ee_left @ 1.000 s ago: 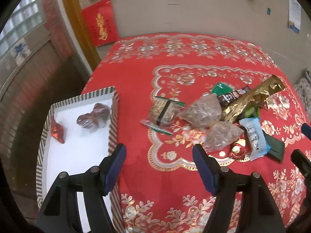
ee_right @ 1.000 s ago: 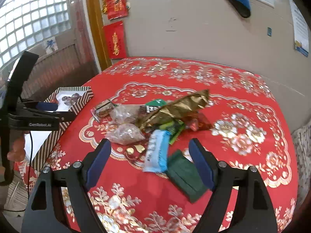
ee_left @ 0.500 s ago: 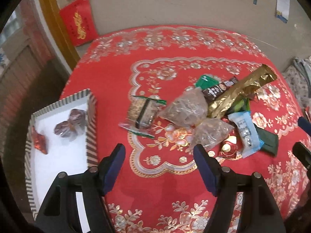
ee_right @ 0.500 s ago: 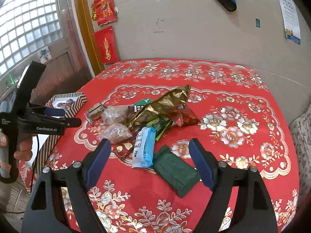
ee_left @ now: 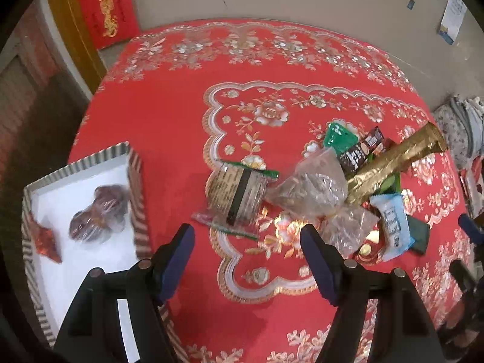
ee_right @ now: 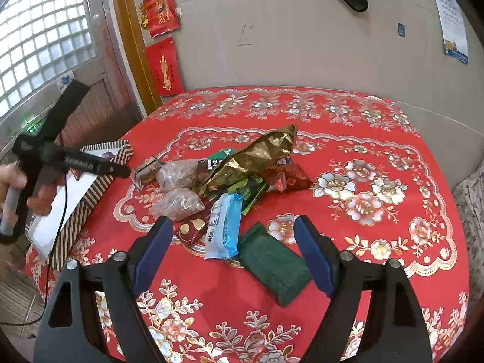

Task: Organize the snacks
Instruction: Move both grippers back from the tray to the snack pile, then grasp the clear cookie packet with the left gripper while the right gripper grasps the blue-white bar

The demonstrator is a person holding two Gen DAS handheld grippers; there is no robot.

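Currently between picks: both grippers empty, jaws spread.
Left gripper (ee_left: 246,243) hovers near the clear green-edged cracker packet (ee_left: 237,195) beside the snack pile (ee_right: 230,178); likely next into the striped white-floored box (ee_left: 137,193). Right gripper (ee_right: 233,243) idles wide apart.

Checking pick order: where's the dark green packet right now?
In the right wrist view, the dark green packet lies flat on the red tablecloth, nearest the open right gripper, just right of the light blue packet at the pile's near edge.
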